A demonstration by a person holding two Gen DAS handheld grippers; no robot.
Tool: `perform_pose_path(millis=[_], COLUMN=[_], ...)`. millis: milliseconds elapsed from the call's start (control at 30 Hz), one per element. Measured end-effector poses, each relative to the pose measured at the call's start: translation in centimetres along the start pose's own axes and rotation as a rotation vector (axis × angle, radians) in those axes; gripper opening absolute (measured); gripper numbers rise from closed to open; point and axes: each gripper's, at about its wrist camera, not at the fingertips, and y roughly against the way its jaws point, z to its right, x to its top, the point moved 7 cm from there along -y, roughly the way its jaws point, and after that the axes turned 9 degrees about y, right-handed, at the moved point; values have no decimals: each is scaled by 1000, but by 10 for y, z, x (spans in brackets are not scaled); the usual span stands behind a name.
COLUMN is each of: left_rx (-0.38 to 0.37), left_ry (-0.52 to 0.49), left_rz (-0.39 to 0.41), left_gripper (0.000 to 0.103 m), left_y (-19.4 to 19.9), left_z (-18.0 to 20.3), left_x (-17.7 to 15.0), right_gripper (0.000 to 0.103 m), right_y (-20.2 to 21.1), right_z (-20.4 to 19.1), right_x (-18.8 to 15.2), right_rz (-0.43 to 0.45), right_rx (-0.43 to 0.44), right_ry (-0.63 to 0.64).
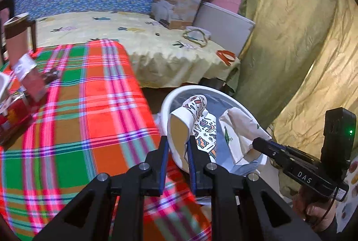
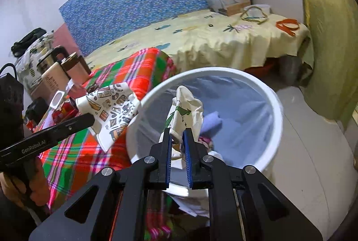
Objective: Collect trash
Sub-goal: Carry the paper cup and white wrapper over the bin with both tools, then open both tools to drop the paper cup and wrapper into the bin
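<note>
right hand-held gripper (image 2: 177, 137) pinching crumpled cup (image 2: 186, 111), bin (image 2: 276, 111)

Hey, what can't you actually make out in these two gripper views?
- Bin bottom: right view, hidden by liner and the crumpled cup in the right gripper.
- Items at table's left edge: left view, blurred and cut off.
- Patterned cup's inside: both views, too crushed in the left gripper.
- Box print: too small.
</note>
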Motion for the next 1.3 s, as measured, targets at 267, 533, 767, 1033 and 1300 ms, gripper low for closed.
perform_pose_path(millis=[267,533,767,1033,1300], left_rx=[-7,-15,-7,57,138], left_ry=[-38,-41,-7,19,45], left_rz=[-33,-18,-7,40,81], left_gripper=[24,38,38,38,38], left_y=[-17,-10,5,36,69], left_z=[25,29,17,-8,-43], left_x=[-7,-6,-11,-21,-35], right_gripper=[18,33,33,34,34], right_y=[-1,7,13,18,15], right_z=[14,18,10,-21,-62], right_x=[-4,-7,-8,-7,-13], right_rz=[-7,14,20,23,-14], right_rx=[-25,-26,-14,30,105], right_ry=[-39,-50,-35,23,84])
